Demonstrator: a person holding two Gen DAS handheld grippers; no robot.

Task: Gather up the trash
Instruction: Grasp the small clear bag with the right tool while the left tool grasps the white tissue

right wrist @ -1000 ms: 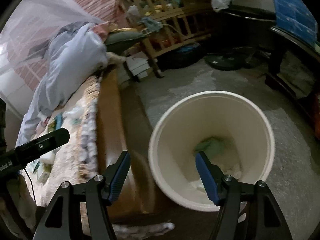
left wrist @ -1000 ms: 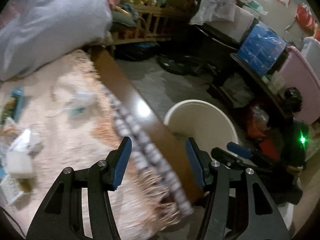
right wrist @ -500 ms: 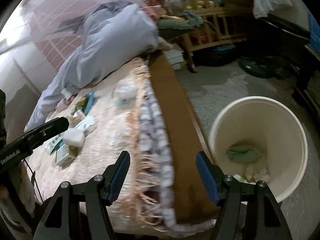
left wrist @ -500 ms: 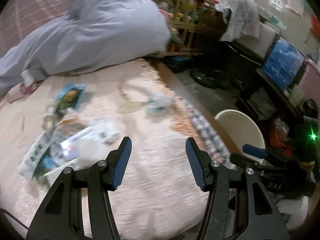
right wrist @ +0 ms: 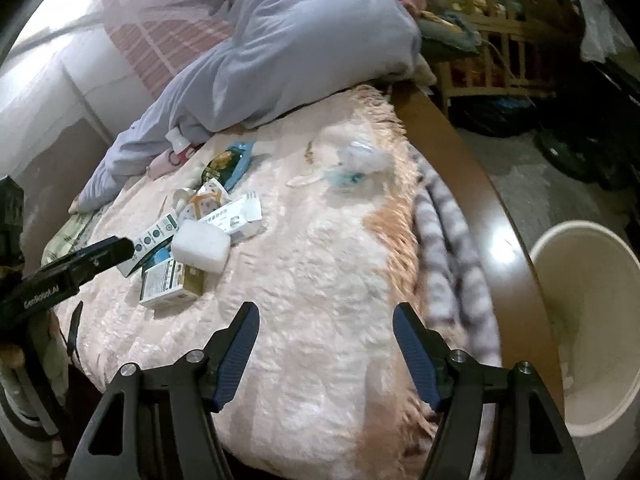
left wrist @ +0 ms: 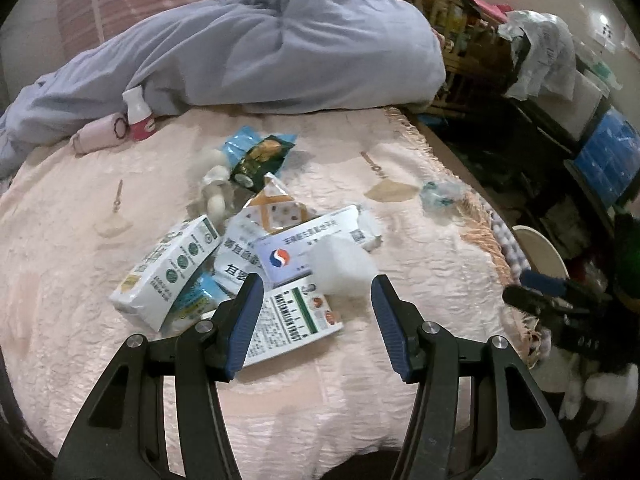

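Left gripper (left wrist: 316,300) spread wide, holding nothing, hovering over the trash pile (left wrist: 248,248) mid-bed on the pink bedspread (left wrist: 400,360). White foam block (left wrist: 342,266) sits just ahead between the blue pads, apart from both. Under and beside it: flattened cartons, one white-green box (left wrist: 168,268) on the pile's left, a printed card (left wrist: 288,320) nearest the gripper, green-blue snack wrapper (left wrist: 258,160) toward the head end. Crumpled clear plastic (left wrist: 440,196) lies alone near the bed's fringed right edge. Pink-capped bottle (left wrist: 138,118) against the grey duvet (left wrist: 280,40) at the head end. Right gripper (right wrist: 324,328) also fully apart, empty, over bare bedspread near the foot edge, well apart from the pile. White bucket (right wrist: 588,248) on the floor beside the bed's right edge; contents blurred, maybe some pale scraps inside.
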